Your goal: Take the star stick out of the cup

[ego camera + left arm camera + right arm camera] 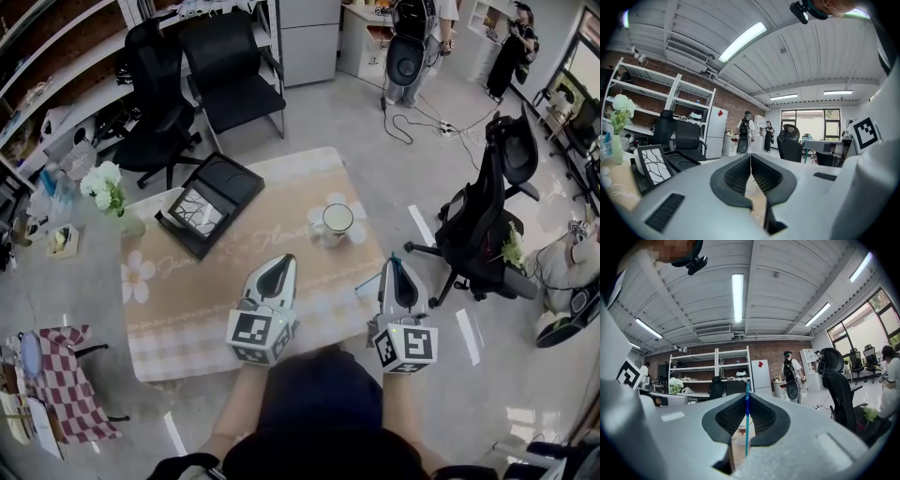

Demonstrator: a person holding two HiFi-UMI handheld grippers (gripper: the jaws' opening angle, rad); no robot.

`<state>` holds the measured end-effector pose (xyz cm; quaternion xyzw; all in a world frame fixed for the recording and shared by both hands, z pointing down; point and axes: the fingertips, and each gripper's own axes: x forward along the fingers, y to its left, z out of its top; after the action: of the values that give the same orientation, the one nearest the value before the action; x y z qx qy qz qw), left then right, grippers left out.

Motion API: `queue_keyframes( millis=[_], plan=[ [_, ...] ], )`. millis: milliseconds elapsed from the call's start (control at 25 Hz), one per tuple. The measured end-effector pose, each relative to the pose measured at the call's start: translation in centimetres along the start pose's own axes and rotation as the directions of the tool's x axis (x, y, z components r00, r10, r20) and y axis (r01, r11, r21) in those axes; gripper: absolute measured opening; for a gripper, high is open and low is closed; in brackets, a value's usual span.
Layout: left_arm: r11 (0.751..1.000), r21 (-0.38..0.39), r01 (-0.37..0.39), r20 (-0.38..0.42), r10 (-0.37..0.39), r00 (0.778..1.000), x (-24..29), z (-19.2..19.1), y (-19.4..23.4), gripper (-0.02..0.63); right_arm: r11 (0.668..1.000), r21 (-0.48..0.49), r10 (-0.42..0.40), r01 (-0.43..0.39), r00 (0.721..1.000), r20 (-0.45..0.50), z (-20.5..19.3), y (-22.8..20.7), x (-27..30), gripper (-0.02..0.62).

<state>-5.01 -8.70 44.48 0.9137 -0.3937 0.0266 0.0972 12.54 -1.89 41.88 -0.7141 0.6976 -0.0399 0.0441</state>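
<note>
A white cup (337,221) stands on the beige flowered tablecloth (187,291), toward the table's far right, and I see no stick in it. My right gripper (394,259) hovers at the table's near right edge, nearer to me than the cup. It is shut on a thin blue stick (746,427), which runs straight up between the pads. The stick's star end is not visible. My left gripper (283,261) hangs over the middle of the table, jaws shut (750,157) with nothing between them.
A black tray with a patterned insert (208,204) lies at the table's far left. A vase of white flowers (105,190) stands at the left corner. Black office chairs (483,211) ring the table. A checked-cloth stool (56,375) is at left. People stand far back.
</note>
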Motion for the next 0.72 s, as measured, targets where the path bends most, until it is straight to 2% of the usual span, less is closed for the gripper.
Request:
queue_keyframes(
  millis=[720],
  plan=[
    [1.0,-0.013,0.01,-0.009,-0.01,1.0,0.71,-0.41,-0.36,0.011,1.0,0.008,0.027,-0.027,1.0,-0.012,0.11,-0.27,0.33,0.017]
  ],
)
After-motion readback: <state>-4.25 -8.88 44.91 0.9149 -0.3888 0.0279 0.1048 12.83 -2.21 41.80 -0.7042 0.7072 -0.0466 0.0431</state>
